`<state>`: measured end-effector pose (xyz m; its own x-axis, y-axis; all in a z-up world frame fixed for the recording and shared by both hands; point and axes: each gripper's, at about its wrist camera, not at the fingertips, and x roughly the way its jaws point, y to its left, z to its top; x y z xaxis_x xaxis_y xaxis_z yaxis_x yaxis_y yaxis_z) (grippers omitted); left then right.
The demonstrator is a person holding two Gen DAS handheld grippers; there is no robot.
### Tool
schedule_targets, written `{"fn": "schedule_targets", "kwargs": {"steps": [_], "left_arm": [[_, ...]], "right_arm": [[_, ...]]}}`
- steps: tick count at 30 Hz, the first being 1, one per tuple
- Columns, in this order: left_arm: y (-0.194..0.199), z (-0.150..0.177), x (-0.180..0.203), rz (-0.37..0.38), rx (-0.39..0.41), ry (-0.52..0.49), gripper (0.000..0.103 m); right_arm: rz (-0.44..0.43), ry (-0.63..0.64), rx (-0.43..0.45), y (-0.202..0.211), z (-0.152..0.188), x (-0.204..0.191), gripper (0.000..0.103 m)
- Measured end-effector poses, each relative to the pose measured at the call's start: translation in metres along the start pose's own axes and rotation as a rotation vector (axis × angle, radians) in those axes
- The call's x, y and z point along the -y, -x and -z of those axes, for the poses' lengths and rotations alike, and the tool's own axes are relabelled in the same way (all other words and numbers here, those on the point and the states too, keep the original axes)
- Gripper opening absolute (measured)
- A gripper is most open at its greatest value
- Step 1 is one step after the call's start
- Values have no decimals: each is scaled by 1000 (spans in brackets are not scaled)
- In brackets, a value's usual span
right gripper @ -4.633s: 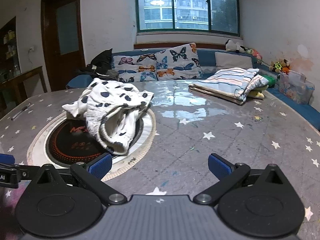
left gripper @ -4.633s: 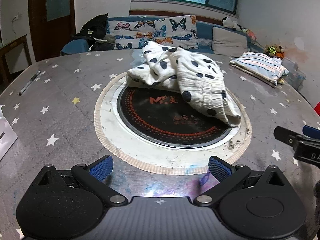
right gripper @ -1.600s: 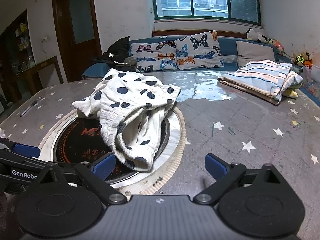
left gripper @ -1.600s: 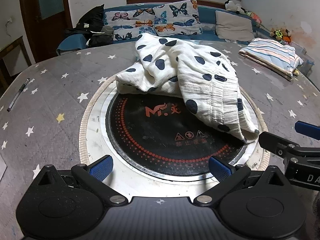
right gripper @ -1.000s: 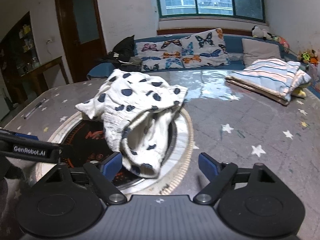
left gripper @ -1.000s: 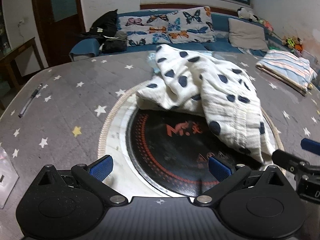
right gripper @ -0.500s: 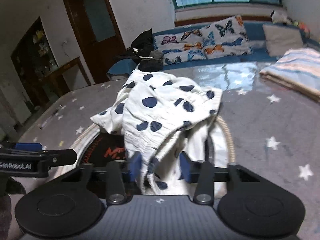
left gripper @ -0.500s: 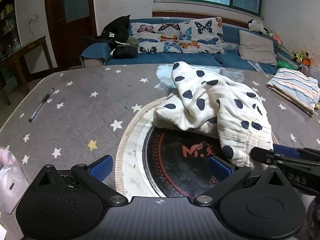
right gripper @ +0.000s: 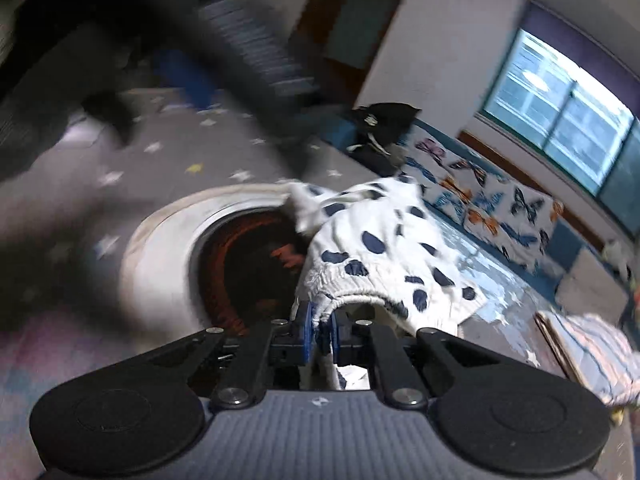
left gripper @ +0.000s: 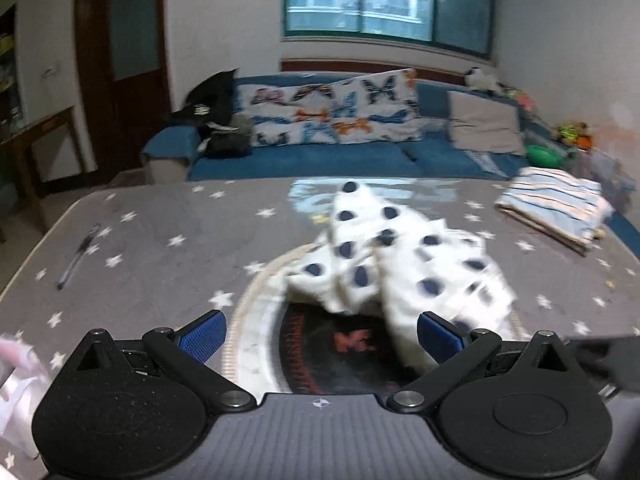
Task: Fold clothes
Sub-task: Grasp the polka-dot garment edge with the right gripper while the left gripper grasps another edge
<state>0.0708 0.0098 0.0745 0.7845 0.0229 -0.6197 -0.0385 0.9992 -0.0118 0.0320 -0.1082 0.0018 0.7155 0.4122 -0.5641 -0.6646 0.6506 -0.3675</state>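
Observation:
A white garment with dark blue spots [left gripper: 400, 264] lies crumpled over the far right of the round black hotplate [left gripper: 340, 356] in the grey star-print table. My left gripper [left gripper: 320, 338] is open and empty, just short of the garment. My right gripper [right gripper: 320, 330] is shut on the garment's elastic waistband [right gripper: 360, 300] and lifts that edge; the right wrist view is strongly tilted. The rest of the garment [right gripper: 380, 236] trails away from the fingers toward the sofa.
A folded striped cloth [left gripper: 556, 208] lies at the table's far right. A pen [left gripper: 76, 256] lies at the left. A white packet [left gripper: 16, 384] sits at the near left edge. A blue sofa with butterfly cushions [left gripper: 332, 120] stands behind. A dark blurred shape [right gripper: 120, 40] fills the upper left of the right wrist view.
My right gripper has shut on the waistband and tilted hard while lifting it. My left gripper has drawn back and stayed open. The garment has been pulled up and bunched.

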Motion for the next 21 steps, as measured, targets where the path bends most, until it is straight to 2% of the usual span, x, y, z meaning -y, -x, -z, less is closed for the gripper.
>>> {"fn": "schedule_targets", "kwargs": {"steps": [4,7,13,18,21], "left_arm": [[-2,0,26,78,-17,-67,103],[-8,0,48,140,-34,-120,103],[-32,3,90,260,-117,-199,103],[-59,6,108,275,-188,-225,103],[-72,8,113,257,-225,-221,96]], "right_arm": [[-19,66,-13,10,7,-21,8],[-36,67,-20,18,11,-30,8],[-56,95,-24,28,14,-35,8],[-77,151,-14,39,14,-45,8],[-97,173,-9,43,13,-49,8]]}}
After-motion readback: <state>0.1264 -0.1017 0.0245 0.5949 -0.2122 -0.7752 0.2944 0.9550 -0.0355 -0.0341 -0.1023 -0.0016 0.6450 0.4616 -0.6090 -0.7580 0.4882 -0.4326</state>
